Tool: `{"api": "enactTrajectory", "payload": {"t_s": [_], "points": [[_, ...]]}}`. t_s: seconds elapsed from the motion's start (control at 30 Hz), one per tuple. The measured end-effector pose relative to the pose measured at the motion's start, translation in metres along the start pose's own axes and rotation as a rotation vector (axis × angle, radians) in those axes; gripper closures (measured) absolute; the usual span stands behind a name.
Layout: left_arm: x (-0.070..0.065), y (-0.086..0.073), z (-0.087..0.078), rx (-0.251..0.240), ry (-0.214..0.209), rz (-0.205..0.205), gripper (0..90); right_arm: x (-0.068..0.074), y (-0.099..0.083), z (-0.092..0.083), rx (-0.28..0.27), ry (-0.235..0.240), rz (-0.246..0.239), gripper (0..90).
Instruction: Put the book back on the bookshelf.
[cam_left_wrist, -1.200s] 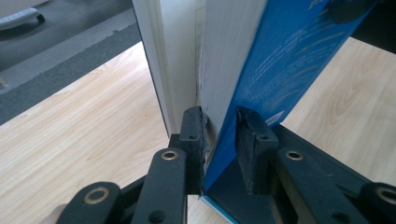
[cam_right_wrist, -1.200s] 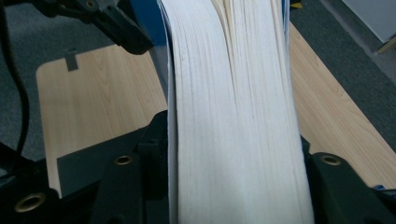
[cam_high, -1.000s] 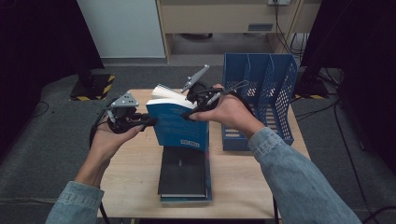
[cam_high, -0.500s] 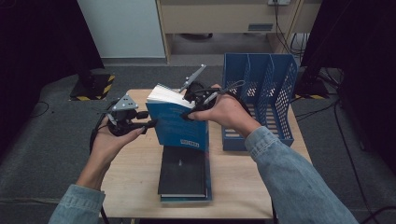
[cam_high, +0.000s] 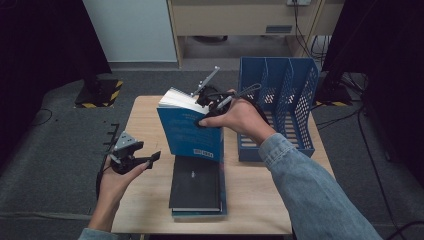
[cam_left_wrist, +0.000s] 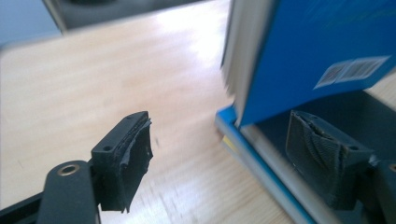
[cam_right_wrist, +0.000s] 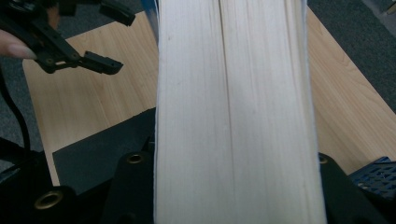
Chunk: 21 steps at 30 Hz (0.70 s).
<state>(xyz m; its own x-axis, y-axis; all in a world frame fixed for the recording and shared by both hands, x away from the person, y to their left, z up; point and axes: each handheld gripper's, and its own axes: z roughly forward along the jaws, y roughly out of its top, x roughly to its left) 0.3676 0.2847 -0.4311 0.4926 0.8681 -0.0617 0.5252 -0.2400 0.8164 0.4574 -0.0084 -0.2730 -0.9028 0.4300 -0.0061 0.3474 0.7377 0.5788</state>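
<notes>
A thick blue book (cam_high: 190, 132) stands upright over the middle of the table, its white page block (cam_right_wrist: 233, 116) facing up. My right gripper (cam_high: 204, 106) is shut on its top edge, with one jaw on each cover (cam_right_wrist: 233, 198). My left gripper (cam_high: 150, 161) hangs low by the table's left edge, apart from the book. Its jaws have just been opening, and its pads (cam_left_wrist: 126, 156) stand wide with nothing between them (cam_left_wrist: 224, 158). Past them I see the upright book's lower corner (cam_left_wrist: 317, 51).
A black book (cam_high: 196, 182) lies flat on a blue one (cam_high: 223, 202) near the table's front. A blue mesh file rack (cam_high: 277, 107) stands at the right. Bare wood (cam_left_wrist: 93, 93) spreads to the left of the books.
My left gripper has come away from the upright book's left edge, sunk down and toward the person, and its jaws have spread. The right gripper and the book have not moved.
</notes>
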Motion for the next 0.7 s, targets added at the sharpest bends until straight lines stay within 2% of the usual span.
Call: {"api": "enactTrajectory", "payload": {"t_s": [0.07,0.17,0.2,0.27,0.37,0.43,0.57,0.7], "points": [[0.006,-0.014,0.009,0.031,0.016,-0.021,20.8,-0.002,0.000,0.000,-0.003,0.008,-0.007,58.0],[0.015,-0.022,0.015,0.056,0.027,-0.035,20.8,-0.005,-0.002,-0.001,-0.012,0.021,-0.013,58.5],[0.016,-0.023,0.016,0.053,0.037,-0.033,20.9,-0.005,-0.002,-0.001,-0.019,0.019,-0.016,58.8],[0.019,-0.026,0.017,0.065,0.075,-0.004,21.1,-0.006,-0.003,-0.001,-0.029,0.017,-0.022,59.1],[0.018,-0.030,0.021,0.092,0.103,0.028,21.9,-0.006,-0.004,-0.001,-0.048,0.012,-0.023,59.6],[0.018,-0.031,0.022,0.106,0.107,0.039,22.1,-0.007,-0.005,-0.001,-0.058,0.007,-0.020,59.9],[0.020,-0.033,0.025,0.116,0.115,0.039,22.1,-0.007,-0.005,-0.001,-0.069,-0.002,-0.016,60.0],[0.023,-0.036,0.029,0.135,0.129,0.027,19.7,-0.005,-0.004,0.000,-0.070,-0.014,0.012,60.0]]}}
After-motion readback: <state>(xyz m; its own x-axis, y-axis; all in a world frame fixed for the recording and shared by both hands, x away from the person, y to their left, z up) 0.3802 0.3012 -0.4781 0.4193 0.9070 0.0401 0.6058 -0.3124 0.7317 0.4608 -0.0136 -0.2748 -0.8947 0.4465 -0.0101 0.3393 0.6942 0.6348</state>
